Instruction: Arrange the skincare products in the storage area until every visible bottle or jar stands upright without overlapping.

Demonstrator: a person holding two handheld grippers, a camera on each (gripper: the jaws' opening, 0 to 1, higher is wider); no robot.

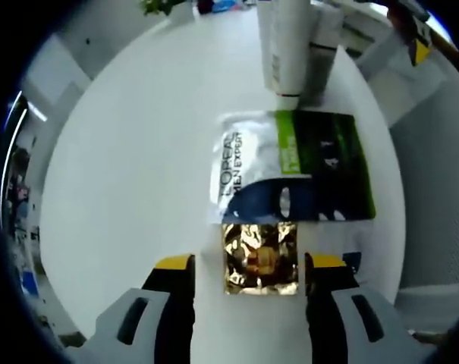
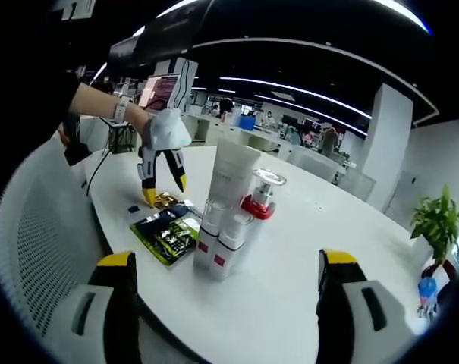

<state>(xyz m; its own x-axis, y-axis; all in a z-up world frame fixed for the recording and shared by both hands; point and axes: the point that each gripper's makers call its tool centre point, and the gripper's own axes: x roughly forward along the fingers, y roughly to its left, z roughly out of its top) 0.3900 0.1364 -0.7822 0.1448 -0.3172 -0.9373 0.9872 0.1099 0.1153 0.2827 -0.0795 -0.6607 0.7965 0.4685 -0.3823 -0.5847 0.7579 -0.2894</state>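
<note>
While the left hand-held gripper (image 1: 249,267) hangs spread astride the gold foil sachet (image 1: 261,258) lying flat on the white worktop (image 1: 130,174) beside the L'Oréal packet (image 1: 290,167), it should close squarely on the sachet's edges; the right hand-held gripper (image 2: 227,267) waits spread.

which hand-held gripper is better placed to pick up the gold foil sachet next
Left. The left hand-held gripper is open with its jaws either side of the crinkled gold foil sachet on the white table. The right hand-held gripper hangs open, farther back, beyond the white bottles.
</note>
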